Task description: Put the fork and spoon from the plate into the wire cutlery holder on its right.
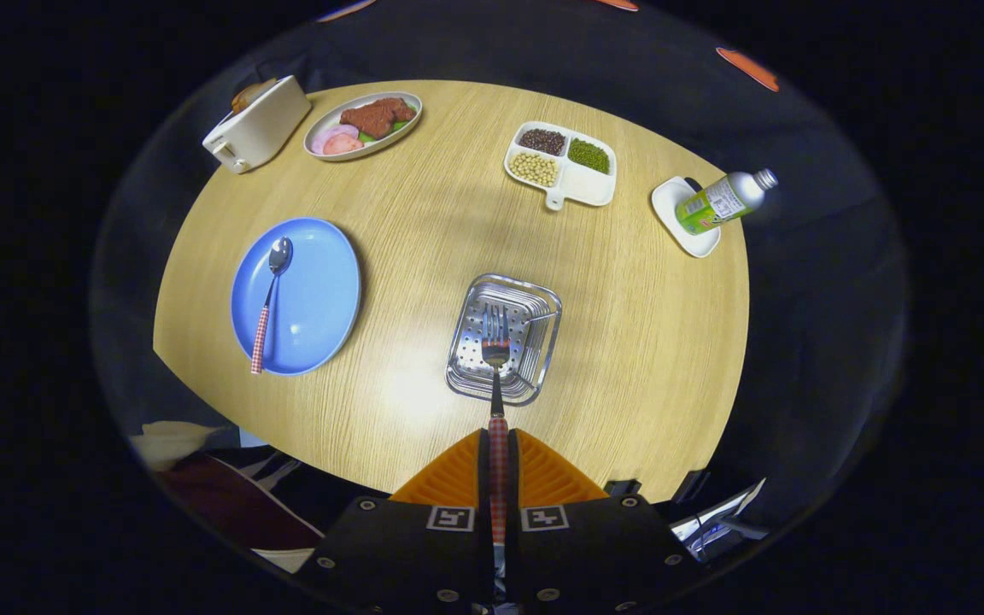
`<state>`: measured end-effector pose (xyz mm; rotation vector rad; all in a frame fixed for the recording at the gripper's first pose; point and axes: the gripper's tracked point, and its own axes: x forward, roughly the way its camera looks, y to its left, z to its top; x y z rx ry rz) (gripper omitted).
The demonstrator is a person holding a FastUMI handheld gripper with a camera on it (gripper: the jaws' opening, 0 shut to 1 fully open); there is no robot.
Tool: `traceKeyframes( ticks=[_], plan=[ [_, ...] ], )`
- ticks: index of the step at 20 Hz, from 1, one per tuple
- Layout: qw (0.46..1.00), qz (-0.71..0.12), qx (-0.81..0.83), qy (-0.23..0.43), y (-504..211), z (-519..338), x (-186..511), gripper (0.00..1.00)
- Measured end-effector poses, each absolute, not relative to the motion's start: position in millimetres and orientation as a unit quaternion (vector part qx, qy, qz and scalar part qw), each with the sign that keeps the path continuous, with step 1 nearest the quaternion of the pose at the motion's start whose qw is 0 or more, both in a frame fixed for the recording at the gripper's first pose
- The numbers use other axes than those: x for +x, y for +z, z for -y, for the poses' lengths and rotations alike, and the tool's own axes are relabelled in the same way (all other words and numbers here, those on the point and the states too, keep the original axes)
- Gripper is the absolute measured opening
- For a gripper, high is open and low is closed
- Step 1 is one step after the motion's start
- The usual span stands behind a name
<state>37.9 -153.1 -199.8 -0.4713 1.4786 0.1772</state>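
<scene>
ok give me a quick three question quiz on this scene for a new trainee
1. True or false: the gripper is shut on the fork.
2. Which piece of cutlery lies on the blue plate? A) knife B) spoon C) chopsticks
3. Fill in: the fork's tines hang over the ______.

Key
1. True: both fingers press on its checked handle.
2. B
3. wire cutlery holder, just ahead of the fingers.

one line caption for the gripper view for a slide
Gripper shut on the fork, tines over the wire cutlery holder; spoon on the blue plate.
</scene>
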Motion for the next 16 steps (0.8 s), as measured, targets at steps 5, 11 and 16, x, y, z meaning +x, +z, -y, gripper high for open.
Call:
traceKeyframes(
  ticks=[5,11,16],
  plan=[
    [0.677,-0.697,-0.219,0.086,-217,150,46,0.05],
    [0.676,-0.703,-0.204,0.089,-233,144,63,0.08],
    [0.698,-0.685,-0.189,0.085,-231,145,74,0.16]
  ],
)
